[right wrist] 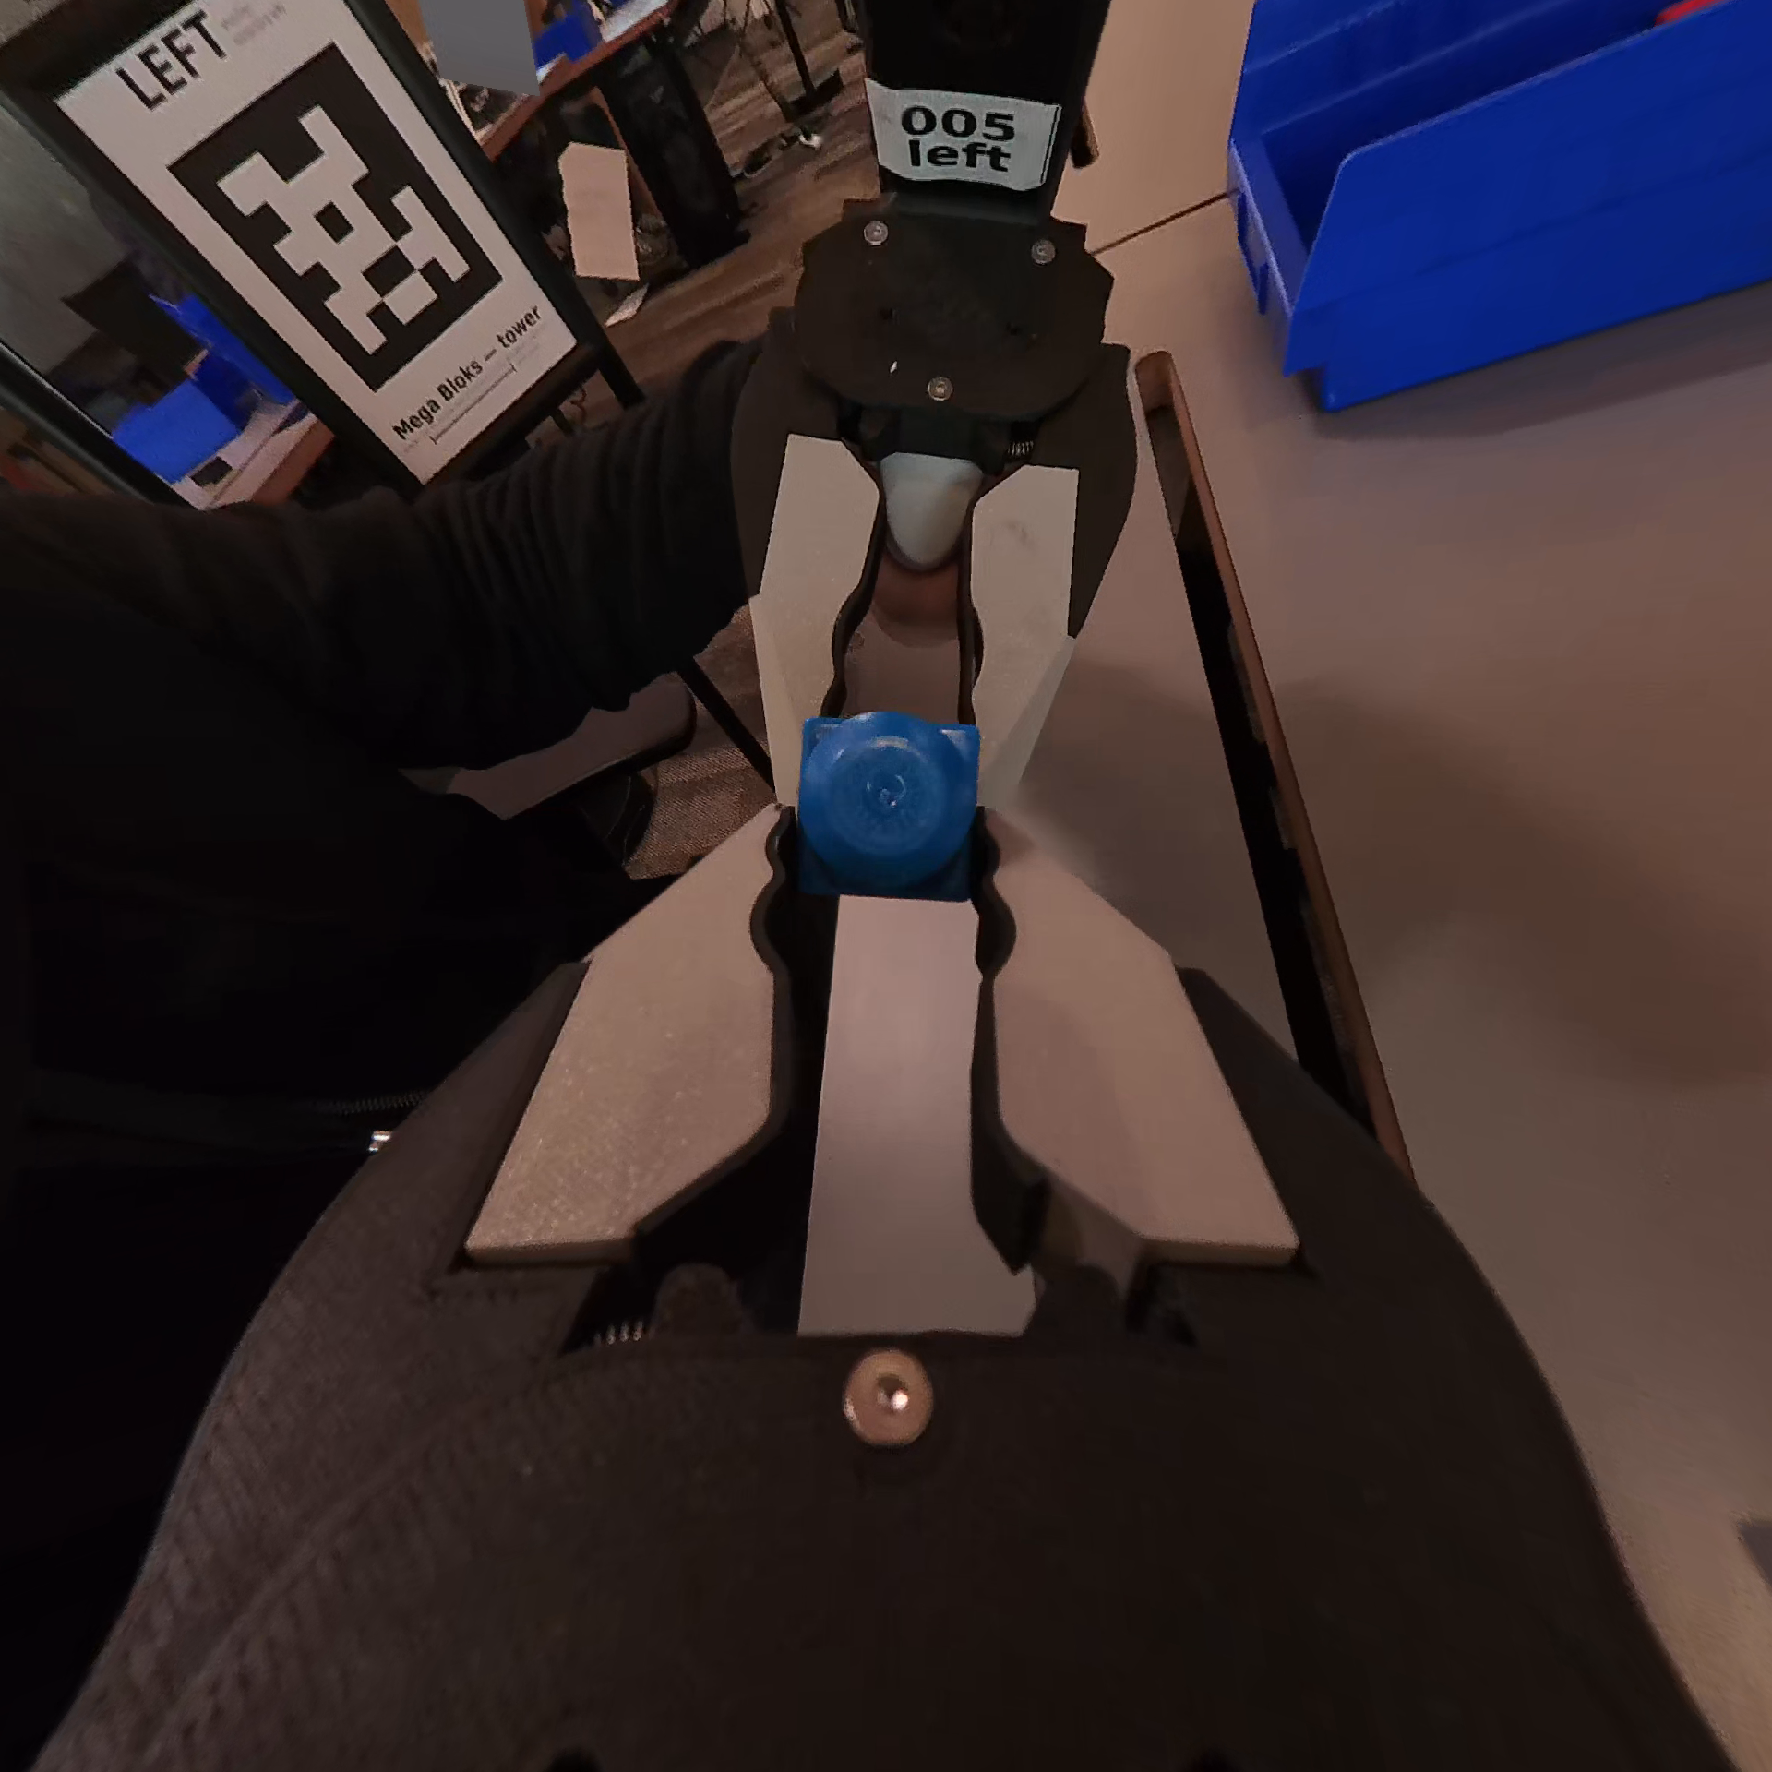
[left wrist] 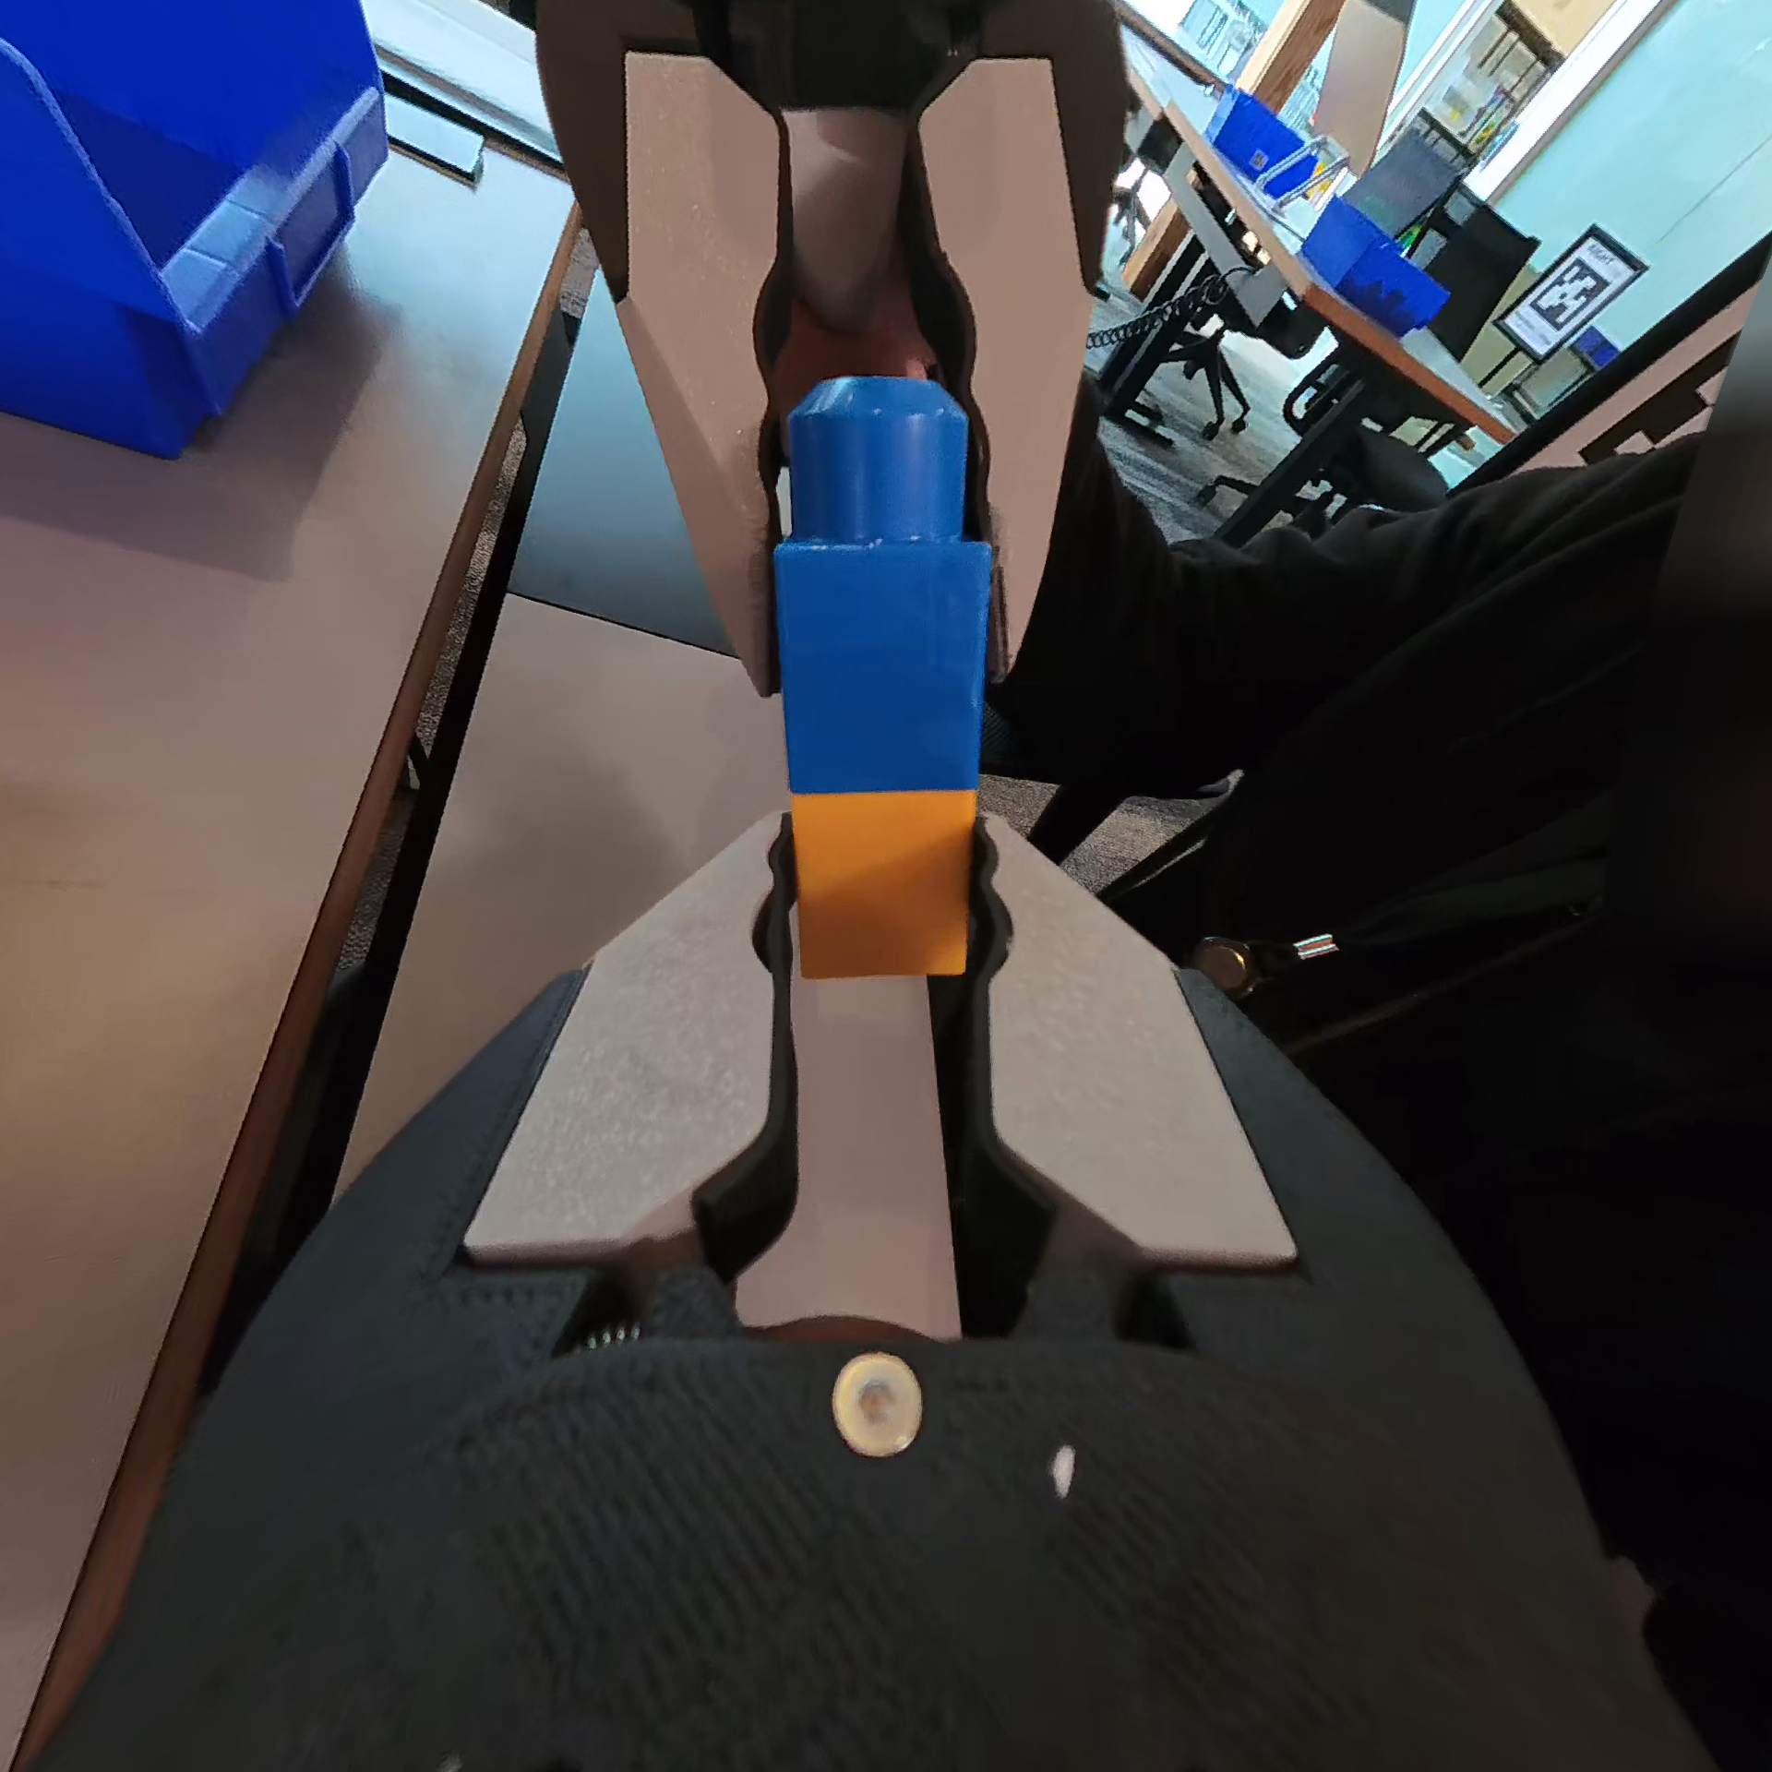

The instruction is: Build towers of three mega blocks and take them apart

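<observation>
In the left wrist view, my left gripper is shut on an orange block. A blue block is stuck on the orange one, its round stud pointing away from me. My right gripper comes in from the opposite side and is shut on the blue block. In the right wrist view, my right gripper clamps the blue block, seen stud-on. The left gripper faces it from behind the block. The orange block is hidden there. The two-block stack is held in the air beside the table edge.
A blue bin sits on the grey table; it also shows in the right wrist view. A marker sign on a stand is behind. A person's dark sleeve and dark clothing are close by. Desks with more blue bins are farther off. The grippers are tip to tip, or close to it.
</observation>
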{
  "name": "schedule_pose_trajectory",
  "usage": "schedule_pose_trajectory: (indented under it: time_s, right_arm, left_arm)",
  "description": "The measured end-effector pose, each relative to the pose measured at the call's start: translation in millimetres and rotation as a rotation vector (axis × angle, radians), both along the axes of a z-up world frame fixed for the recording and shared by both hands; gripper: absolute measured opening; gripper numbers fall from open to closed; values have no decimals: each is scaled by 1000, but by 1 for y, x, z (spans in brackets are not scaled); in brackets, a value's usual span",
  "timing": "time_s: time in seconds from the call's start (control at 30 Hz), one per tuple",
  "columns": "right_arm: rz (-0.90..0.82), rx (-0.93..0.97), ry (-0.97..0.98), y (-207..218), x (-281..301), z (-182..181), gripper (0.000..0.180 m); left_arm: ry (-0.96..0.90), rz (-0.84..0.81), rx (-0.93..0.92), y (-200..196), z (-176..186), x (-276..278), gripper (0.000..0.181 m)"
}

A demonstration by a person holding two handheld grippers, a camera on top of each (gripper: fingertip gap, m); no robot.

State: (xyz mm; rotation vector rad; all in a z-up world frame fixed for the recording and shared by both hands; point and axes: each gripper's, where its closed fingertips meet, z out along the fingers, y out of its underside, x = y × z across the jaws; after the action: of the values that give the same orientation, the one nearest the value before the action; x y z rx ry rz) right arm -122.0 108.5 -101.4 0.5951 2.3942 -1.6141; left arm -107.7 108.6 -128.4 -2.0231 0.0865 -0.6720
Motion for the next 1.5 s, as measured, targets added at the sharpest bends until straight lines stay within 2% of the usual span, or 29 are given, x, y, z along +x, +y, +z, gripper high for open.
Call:
schedule_pose_trajectory:
  time_s: [0.17, 0.33, 0.63, 0.8, 0.9, 0.97, 1.1, 1.27, 1.37, 1.5]
  right_arm:
    - [4, -68, 14, 0, 1, 12, 36]
    - [-16, -43, 25, -3, -2, 7, 45]
    - [-42, -65, -12, -9, -14, 0, 33]
    - [-114, -30, -2, -7, -31, -11, 33]
    - [-209, 26, 18, -1, -49, -22, 33]
    - [-365, 120, 59, 15, -75, -37, 33]
    - [-620, 341, 108, 53, -116, -73, 33]
    - [-720, 533, 129, 73, -134, -101, 34]
    - [-741, 551, 161, 75, -139, -100, 33]
    - [-763, 533, 171, 75, -147, -101, 34]
  left_arm:
    - [-41, 5, 43, 1, 14, 1, 34]
    - [-60, 13, 49, 3, 20, 0, 34]
    - [-58, 108, 40, 7, 18, -15, 34]
    - [74, 211, -8, 4, 4, -37, 35]
    - [145, 301, -60, -5, -12, -58, 43]
    - [251, 418, -98, -16, -26, -84, 51]
    - [481, 668, -69, -40, -37, -135, 44]
    - [640, 887, -119, -59, -55, -175, 36]
    - [666, 981, -81, -60, -52, -189, 30]
    - [652, 1098, 42, -60, -31, -202, 24]
